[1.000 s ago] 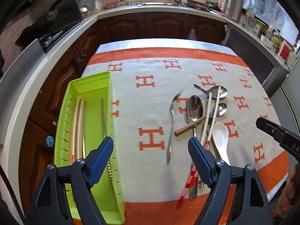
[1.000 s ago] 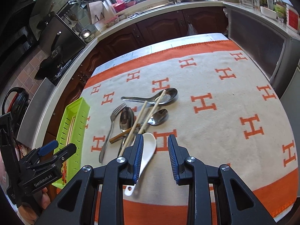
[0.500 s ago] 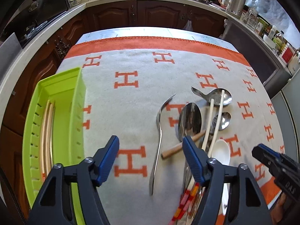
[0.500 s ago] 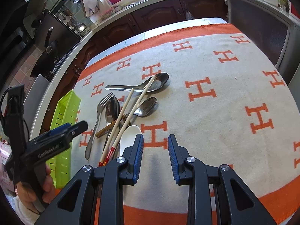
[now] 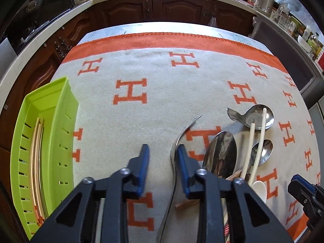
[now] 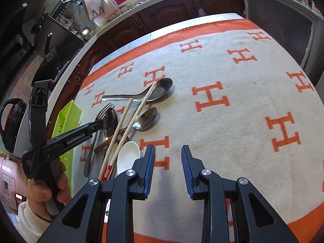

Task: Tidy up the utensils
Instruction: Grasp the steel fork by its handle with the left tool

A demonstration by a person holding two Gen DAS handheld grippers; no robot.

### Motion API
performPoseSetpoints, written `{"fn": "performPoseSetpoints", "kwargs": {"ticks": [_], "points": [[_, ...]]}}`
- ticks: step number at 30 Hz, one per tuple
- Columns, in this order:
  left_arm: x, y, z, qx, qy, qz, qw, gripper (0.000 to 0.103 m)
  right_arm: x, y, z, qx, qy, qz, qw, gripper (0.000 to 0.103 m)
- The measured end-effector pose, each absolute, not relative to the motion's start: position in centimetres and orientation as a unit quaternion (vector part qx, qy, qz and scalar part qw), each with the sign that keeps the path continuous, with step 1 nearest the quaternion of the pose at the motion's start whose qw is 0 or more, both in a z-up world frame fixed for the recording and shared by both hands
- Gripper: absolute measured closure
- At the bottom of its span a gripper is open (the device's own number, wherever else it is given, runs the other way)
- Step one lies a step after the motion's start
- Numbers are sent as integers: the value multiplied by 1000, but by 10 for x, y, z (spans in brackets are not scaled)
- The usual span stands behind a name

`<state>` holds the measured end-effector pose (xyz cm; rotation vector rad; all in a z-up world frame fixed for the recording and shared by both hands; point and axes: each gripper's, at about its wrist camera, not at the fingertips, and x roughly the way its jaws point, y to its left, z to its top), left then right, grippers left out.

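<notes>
Left tool (image 5: 163, 158), lower centre of the left wrist view: blue-padded jaws were closing around the curved steel fork (image 5: 176, 156), which lay between them against the right pad, not yet clamped. Right tool (image 6: 168, 162), lower centre of the right wrist view: jaws stood narrowly apart over bare orange-lettered grey blanket (image 6: 222, 70) on the worktop, holding nothing. Remaining stock, centre left there: steel spoons (image 6: 149, 117), white ceramic spoon (image 6: 127, 156), pale chopsticks (image 6: 139, 107); lime-green slotted plastic tray (image 5: 52, 141) at left edge.
</notes>
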<state>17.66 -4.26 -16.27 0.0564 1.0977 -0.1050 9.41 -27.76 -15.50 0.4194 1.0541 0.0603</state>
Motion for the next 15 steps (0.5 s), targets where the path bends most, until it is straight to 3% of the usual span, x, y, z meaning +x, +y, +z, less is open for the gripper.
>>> {"fn": "performPoseSetpoints", "kwargs": {"ticks": [4, 15], "points": [[176, -47, -164, 29, 507, -63, 859, 100, 97, -278, -161, 200, 503, 30, 840, 76], [168, -30, -151, -9, 492, -70, 868, 102, 103, -277, -169, 206, 507, 31, 836, 76]]}}
